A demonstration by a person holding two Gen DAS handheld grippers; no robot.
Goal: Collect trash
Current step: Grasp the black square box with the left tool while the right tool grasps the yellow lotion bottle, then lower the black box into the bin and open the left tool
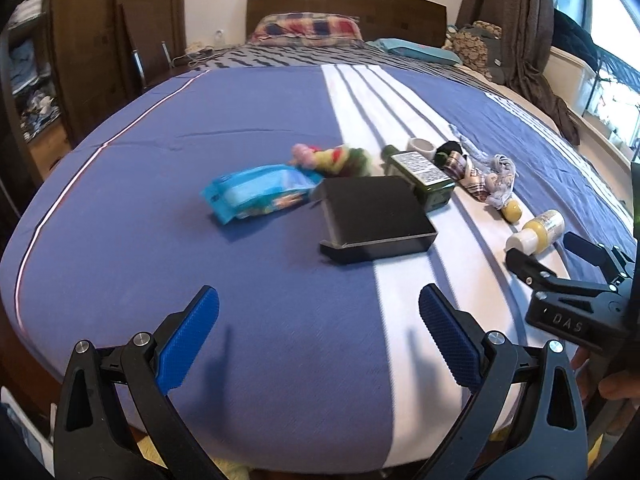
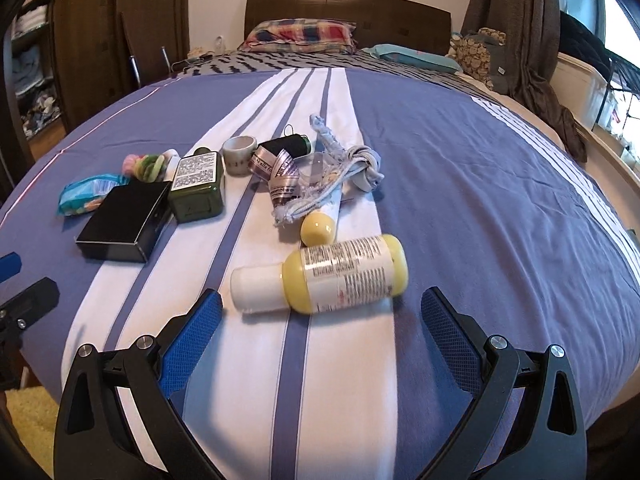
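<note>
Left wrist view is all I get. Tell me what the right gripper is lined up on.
Observer: The right gripper is open. A yellow bottle lies on its side just ahead of its fingers, untouched.
Operator: Give me the cap direction.
Observer: Its white cap points toward the black box side.
Operator: Report what lies behind the bottle.
Observer: A white tube with a round yellow end lies there, its body partly under a tangled cord.
</note>
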